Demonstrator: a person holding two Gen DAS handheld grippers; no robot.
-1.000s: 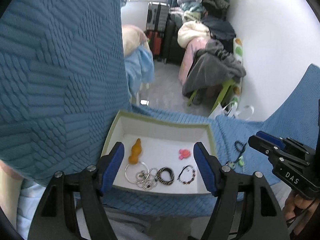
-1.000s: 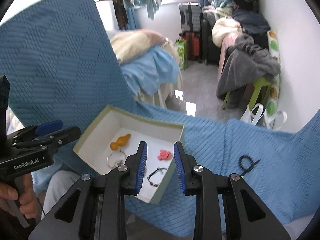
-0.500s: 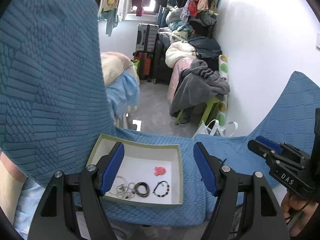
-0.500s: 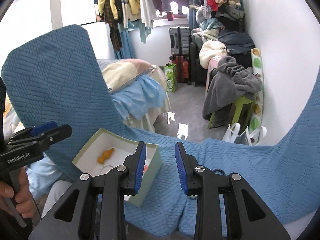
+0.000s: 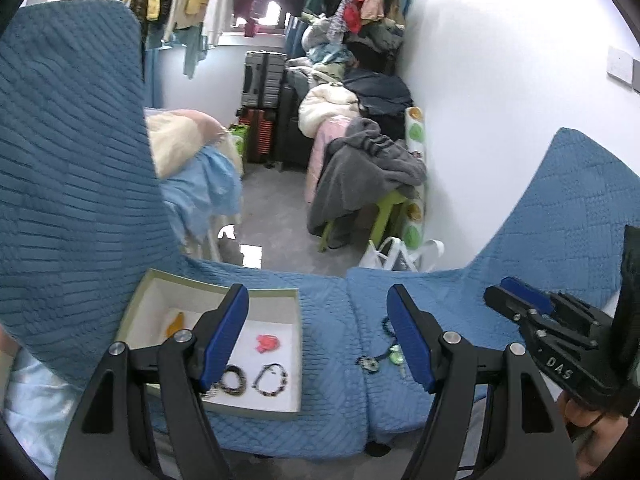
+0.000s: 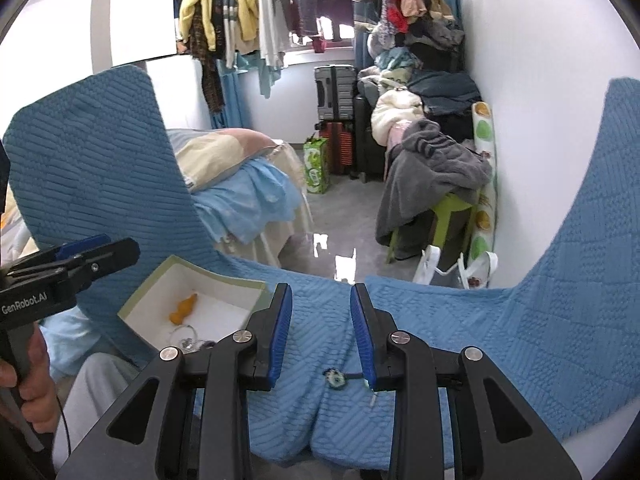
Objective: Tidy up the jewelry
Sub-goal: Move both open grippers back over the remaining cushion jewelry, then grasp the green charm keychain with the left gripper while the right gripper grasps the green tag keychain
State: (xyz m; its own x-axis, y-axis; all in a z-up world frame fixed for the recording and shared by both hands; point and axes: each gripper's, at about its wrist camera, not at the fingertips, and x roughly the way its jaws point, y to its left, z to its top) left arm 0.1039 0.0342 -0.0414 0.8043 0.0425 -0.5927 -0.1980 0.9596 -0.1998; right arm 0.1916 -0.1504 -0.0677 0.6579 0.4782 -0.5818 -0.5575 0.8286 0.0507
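Left wrist view: my left gripper (image 5: 318, 336) hangs over the quilted blue blanket (image 5: 328, 412), jaws wide apart, nothing between them. Just under its left finger sits the shallow white cardboard box with a pale green rim (image 5: 298, 344). Inside the box: a dark beaded bracelet (image 5: 273, 379), a striped dark ring-shaped bracelet (image 5: 233, 380) beside it, a small pink-red ornament (image 5: 267, 343) farther in, and an orange gourd-shaped pendant (image 5: 176, 322) toward the far left corner. Outside the box, to its right on the blanket, lies a dark cord necklace with green beads and a round charm (image 5: 378, 356), partly behind my right-hand finger.

Right wrist view: my right gripper (image 6: 320, 334) is over the same necklace, jaws partly open with a narrow gap, gripping nothing. The round charm lies on the blanket between the fingers; the cord runs under the right finger. Whether the finger touches it, cannot tell.

Blanket is textured in blocks and rises on both sides at the frame edges.

Beyond the blanket edge: grey glossy floor (image 6: 344, 216), a bed with light blue sheets (image 6: 248, 200) at left, a grey garment heaped on a lime-green stool (image 6: 436, 176) at right, white wall behind. Farther back: stacked suitcases (image 6: 334, 120), piled clothes, and a rail of hanging garments (image 6: 256, 8) by the window.
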